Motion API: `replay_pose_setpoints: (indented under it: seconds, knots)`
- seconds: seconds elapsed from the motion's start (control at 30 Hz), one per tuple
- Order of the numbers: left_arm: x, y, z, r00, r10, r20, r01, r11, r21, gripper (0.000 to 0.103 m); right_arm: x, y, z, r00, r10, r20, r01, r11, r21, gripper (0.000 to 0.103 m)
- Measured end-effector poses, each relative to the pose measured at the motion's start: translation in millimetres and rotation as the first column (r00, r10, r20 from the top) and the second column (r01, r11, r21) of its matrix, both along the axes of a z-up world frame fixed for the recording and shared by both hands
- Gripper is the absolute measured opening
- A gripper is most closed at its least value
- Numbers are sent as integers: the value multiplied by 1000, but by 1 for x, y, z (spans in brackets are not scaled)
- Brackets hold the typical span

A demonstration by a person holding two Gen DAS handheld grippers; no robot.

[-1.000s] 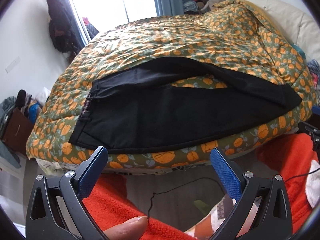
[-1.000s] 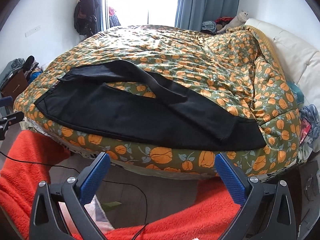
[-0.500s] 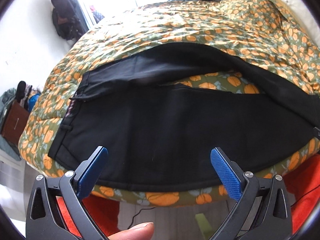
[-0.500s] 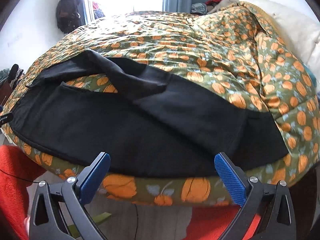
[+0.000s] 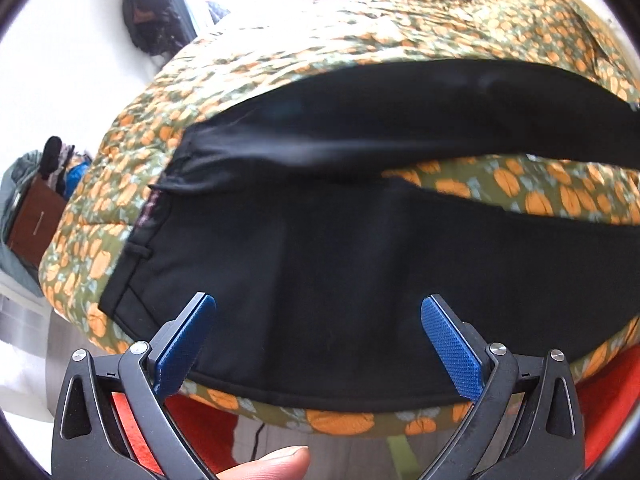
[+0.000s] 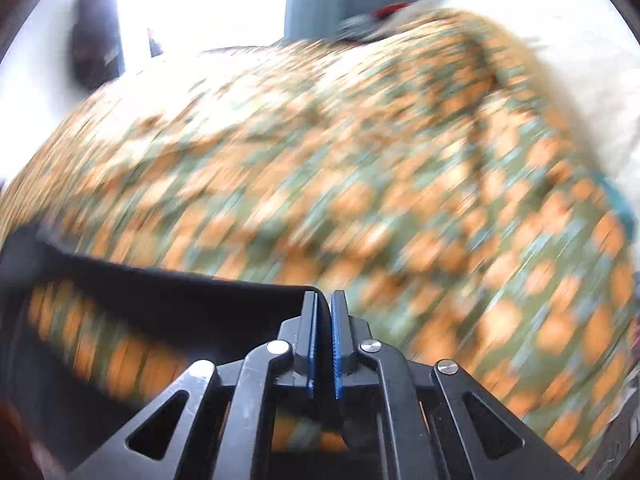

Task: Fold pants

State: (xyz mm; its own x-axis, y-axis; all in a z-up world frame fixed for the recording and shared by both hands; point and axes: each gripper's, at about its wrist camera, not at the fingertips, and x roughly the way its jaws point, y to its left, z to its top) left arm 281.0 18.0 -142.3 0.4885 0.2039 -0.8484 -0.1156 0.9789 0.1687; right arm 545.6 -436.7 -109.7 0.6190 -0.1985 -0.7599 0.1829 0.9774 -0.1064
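Black pants lie spread on the orange-patterned quilt, waistband at the left, the two legs running right with quilt showing between them. My left gripper is open, its blue pads just above the near edge of the seat area, touching nothing. In the blurred right wrist view, my right gripper is shut on the hem end of a pant leg, which stretches away to the left above the quilt.
An orange blanket lies on the floor below the bed edge. A wooden cabinet with clothes stands at the left. Dark coats hang by the window. A cream headboard is at the far right.
Both grippers moved in closer over the bed. The right gripper shut on the pant leg end and is moving fast with it; the left stayed open.
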Motion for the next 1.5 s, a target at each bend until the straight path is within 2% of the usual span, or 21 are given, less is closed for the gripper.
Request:
replay_pose_setpoints:
  seconds: [0.03,0.07,0.17,0.3,0.37,0.43,0.57,0.67,0.7,0.73,0.77,0.8,0.87,0.93,1.03,1.13,1.17,1.2,1.23,1.4,1.5]
  knots:
    - [4,4,2,1000,15,5,-15,1000,0,103,24,-16,8,997,-83,-9,82,996,-44,76]
    - [8,9,2,999,32,9,-32,999,-3,103,41,-28,15,986,-169,-3,168,980,-102,84]
    - [17,22,-9,998,68,3,-68,998,7,103,43,-33,10,985,-172,31,172,985,-18,84]
    - [42,34,-30,996,80,-46,-79,996,32,103,17,-17,-61,997,-60,-51,74,941,331,80]
    - [60,39,-30,996,85,-13,-84,995,52,103,6,-17,-109,994,-53,-91,96,816,570,69]
    - [84,49,-27,994,101,49,-105,991,79,103,4,-26,-140,987,-115,-108,158,695,702,59]
    - [131,82,-32,971,191,142,-206,973,103,103,29,-63,-181,941,-310,-137,293,541,788,59]
    - [157,99,-52,963,241,123,-256,959,120,103,52,-81,-198,922,-360,-141,291,407,866,59]
    - [162,103,-60,962,251,107,-264,956,127,103,59,-80,-193,927,-353,-127,275,410,870,50]
    - [164,105,-70,962,259,84,-268,953,141,102,65,-79,-180,936,-337,-99,258,468,846,16]
    - [163,105,-76,964,256,72,-264,954,142,102,68,-76,-161,949,-309,-61,241,591,770,5]
    - [159,105,-79,967,247,69,-254,958,132,102,69,-72,-151,955,-287,-70,255,684,684,5]
    - [153,104,-75,971,225,85,-234,964,128,102,61,-67,-153,944,-285,-166,329,783,528,6]
    - [158,102,-64,974,201,101,-214,967,138,103,47,-65,-154,934,-306,-184,357,817,453,42]
    - [179,104,-43,972,178,157,-194,977,92,103,25,-44,-122,934,-352,-63,354,885,303,71]
    - [214,106,-43,976,136,170,-157,981,115,103,-6,-6,-94,967,-254,16,235,914,330,78]
    - [233,110,-63,982,155,107,-177,953,245,103,-17,9,-89,977,-214,21,193,915,355,78]
    - [249,118,-87,976,216,29,-209,894,397,103,-24,23,-87,982,-185,21,164,912,375,78]
    - [257,133,-108,962,271,-23,-229,852,471,103,-40,37,-85,988,-154,20,133,908,398,78]
    - [244,172,-84,924,379,53,-366,833,414,102,-96,104,-78,999,-15,48,-6,914,406,79]
    - [205,157,-45,948,303,98,-318,918,238,102,-145,134,-88,998,54,30,-61,923,380,81]
